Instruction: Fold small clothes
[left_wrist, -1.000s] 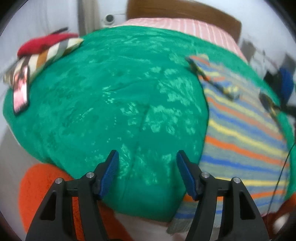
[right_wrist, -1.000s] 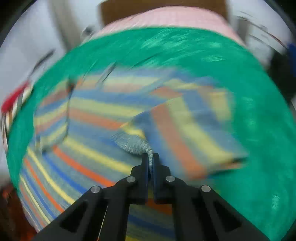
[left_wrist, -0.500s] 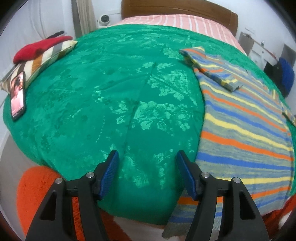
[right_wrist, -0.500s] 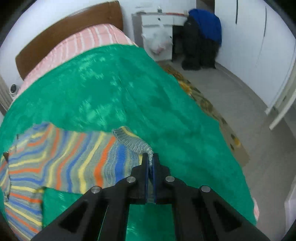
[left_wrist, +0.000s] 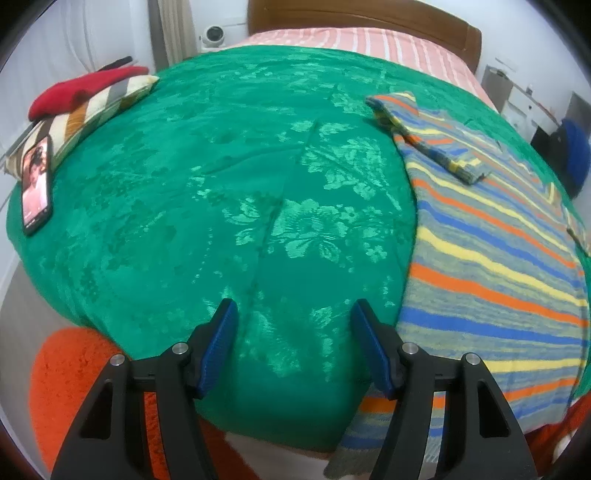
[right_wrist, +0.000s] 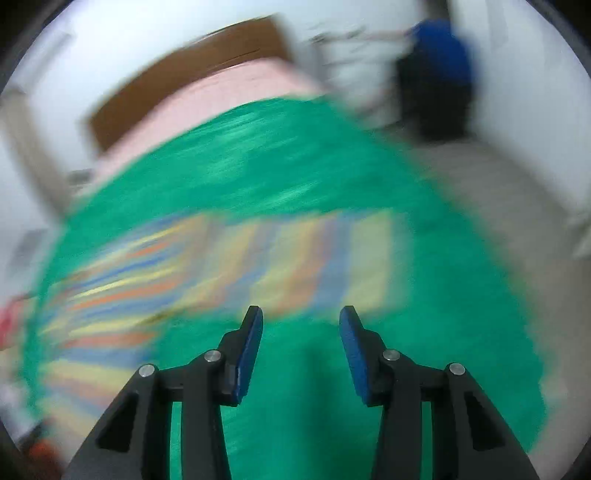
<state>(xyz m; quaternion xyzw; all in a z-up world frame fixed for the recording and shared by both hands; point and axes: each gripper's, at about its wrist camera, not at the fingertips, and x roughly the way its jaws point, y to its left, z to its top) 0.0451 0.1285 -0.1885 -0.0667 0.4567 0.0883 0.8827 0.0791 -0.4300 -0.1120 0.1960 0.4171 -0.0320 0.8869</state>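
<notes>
The left wrist view was sharp. From its left edge it showed a phone (left_wrist: 36, 189) lying on the green bedspread (left_wrist: 229, 177) beside a striped cushion (left_wrist: 85, 118) with a red cloth (left_wrist: 81, 92) on top, and an orange rug (left_wrist: 70, 373) on the floor below. The left gripper (left_wrist: 293, 347) hung over the near edge of the bedspread with its jaws wide apart and nothing between them. The striped sweater (left_wrist: 491, 258) lay flat to the right of it, its hem draped over the bed's edge just beside the right-hand finger; one sleeve (left_wrist: 428, 144) was folded across the upper body.

The right wrist view was blurred by motion and showed what the other did not: the sweater's other sleeve (right_wrist: 325, 254) spread sideways over the bedspread (right_wrist: 325, 406), and the floor (right_wrist: 498, 192) beyond the bed. The right gripper (right_wrist: 301, 343) had just been opening; its jaws stood partly apart and empty, over bare green cloth, with the sleeve just beyond the fingertips.
</notes>
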